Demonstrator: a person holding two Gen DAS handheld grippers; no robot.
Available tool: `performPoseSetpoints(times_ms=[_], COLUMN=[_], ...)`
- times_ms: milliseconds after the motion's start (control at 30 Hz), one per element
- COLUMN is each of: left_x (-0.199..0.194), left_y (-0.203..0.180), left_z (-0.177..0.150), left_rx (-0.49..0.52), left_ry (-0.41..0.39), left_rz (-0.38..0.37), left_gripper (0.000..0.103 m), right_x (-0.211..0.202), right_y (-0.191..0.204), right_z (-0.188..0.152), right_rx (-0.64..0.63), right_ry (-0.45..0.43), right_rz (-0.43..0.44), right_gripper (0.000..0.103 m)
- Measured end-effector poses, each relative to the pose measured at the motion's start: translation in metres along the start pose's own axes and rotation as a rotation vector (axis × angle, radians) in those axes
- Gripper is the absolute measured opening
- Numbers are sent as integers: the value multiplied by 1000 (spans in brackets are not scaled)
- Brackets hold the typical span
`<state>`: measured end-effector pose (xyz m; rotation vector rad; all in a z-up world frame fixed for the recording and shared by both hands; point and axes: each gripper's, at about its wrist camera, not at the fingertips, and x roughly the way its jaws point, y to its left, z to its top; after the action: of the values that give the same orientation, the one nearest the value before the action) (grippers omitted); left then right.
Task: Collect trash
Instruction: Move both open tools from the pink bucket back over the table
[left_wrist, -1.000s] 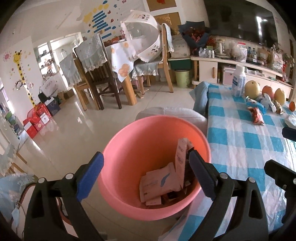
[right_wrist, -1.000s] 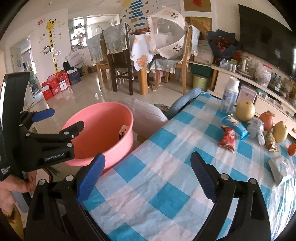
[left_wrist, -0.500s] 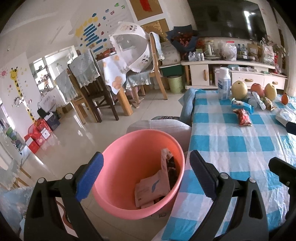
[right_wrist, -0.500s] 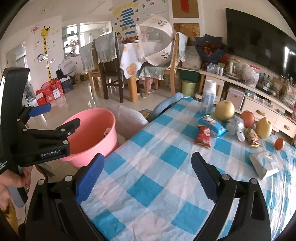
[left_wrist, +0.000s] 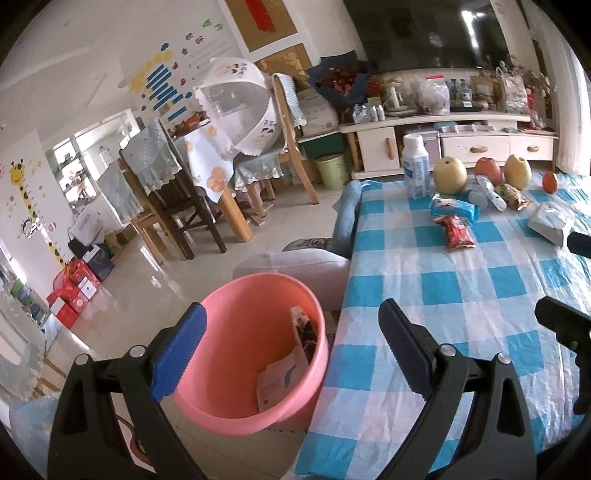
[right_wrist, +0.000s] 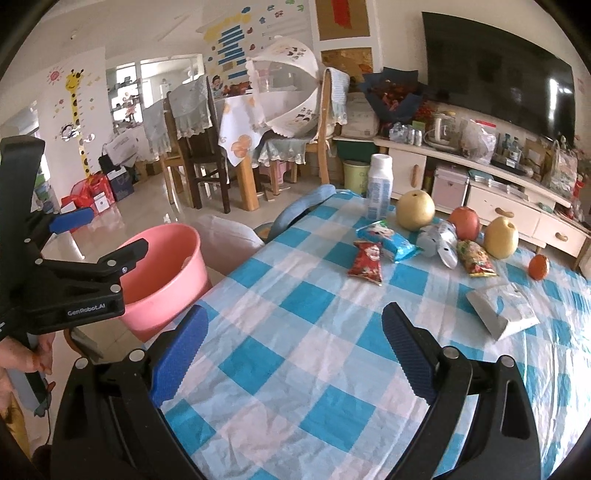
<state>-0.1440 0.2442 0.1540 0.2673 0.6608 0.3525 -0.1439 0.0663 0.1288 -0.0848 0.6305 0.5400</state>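
The pink bin (left_wrist: 236, 369) looks smooth matt plastic; the checked tablecloth (right_wrist: 332, 332) is thin and wrinkled; the red snack wrapper (right_wrist: 367, 262) is glossy

Both tools are matte black plastic frames with triangular cut-outs and round silver screws at the joints. The left gripper (left_wrist: 291, 347) and the right gripper (right_wrist: 293, 349) each carry two fingers faced with ridged blue pads (right_wrist: 179, 356). Seen from the right wrist view, the left tool's side bears white lettering reading "GenRobot.AI" (right_wrist: 86, 309) above a grey-blue handle. The person's left hand (right_wrist: 22, 363) shows bare, reddish skin with no sleeve visible.
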Motion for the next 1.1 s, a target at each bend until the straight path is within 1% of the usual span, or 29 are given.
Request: performPoseSetpoints(times_ms=[233, 467, 633, 767, 833, 967, 1100], left_x=[-4, -4, 2, 11, 19, 36, 66], left_y=[-23, -52, -79, -105, -120, -146, -171], left_z=[7, 11, 16, 24, 31, 44, 66], left_rx=[39, 81, 117, 142, 145, 142, 114], left_ry=[-1, 0, 4, 2, 1, -4, 10], left_rz=[-21, -43, -84, -155, -227, -331, -434], left_gripper=[95, 95, 95, 95, 95, 95, 95], right_x=[-10, -13, -13, -12, -10, -5, 4], right_y=[-28, -62, -99, -136, -156, -200, -232], right_z=[-4, -11, -17, -22, -24, -26, -20], right_rx=[51, 98, 154, 221, 262, 349, 357], right_ry=[-19, -15, -5, 3, 10, 24, 39], right_rz=[-17, -40, -74, -102, -108, -122, -151], right_gripper=[95, 95, 95, 95, 95, 95, 95])
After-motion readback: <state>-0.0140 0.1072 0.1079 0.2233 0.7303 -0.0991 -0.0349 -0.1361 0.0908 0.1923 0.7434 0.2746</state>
